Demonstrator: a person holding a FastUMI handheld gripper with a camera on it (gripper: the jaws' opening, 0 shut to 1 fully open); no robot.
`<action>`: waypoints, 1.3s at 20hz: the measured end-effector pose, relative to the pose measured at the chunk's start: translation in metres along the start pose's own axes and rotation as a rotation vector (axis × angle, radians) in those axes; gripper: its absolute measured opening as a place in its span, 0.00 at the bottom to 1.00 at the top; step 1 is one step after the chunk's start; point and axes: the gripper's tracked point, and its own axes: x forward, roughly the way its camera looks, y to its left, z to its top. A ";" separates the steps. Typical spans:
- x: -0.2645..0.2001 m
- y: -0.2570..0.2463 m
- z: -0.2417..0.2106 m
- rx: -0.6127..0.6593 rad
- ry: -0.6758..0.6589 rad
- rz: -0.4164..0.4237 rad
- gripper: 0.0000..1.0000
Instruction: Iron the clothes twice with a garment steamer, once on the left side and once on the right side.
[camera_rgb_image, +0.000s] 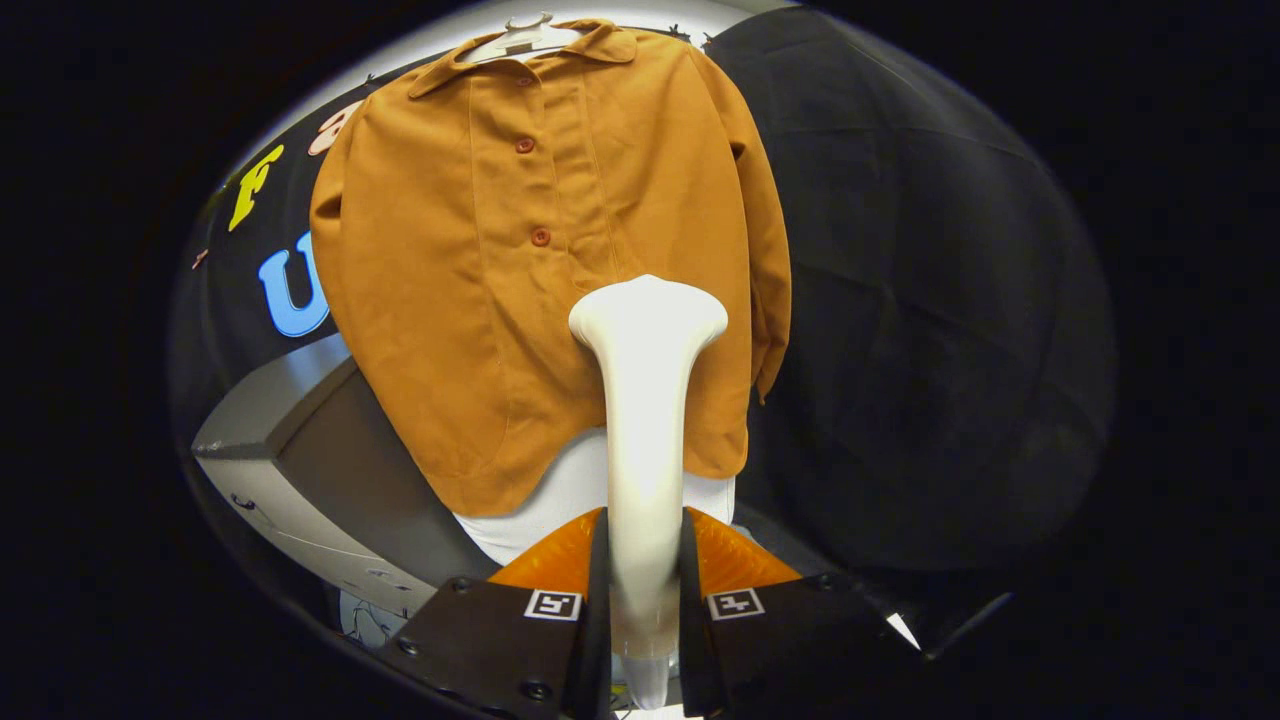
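1. Shirt (480, 270): mustard-brown, buttoned front, collar uppermost, hanging upright with hem free.
2. Garment steamer (645, 400): white, upright, flared head level with the shirt's lower right front panel, handle below.

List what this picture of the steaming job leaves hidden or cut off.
- Steamer face, gripper view: turned away toward the shirt, so contact cannot be told.
- Shirt's lower middle: hidden behind the steamer head.
- Steamer's handle base: cut off below the gripper, which is shut on it.
- Hanger: mostly under the collar.
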 end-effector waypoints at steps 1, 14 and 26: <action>-0.001 0.000 -0.009 -0.002 0.014 -0.002 0.31; -0.052 0.005 -0.077 -0.034 0.065 0.021 0.31; -0.125 0.063 0.044 -0.060 -0.226 0.103 0.31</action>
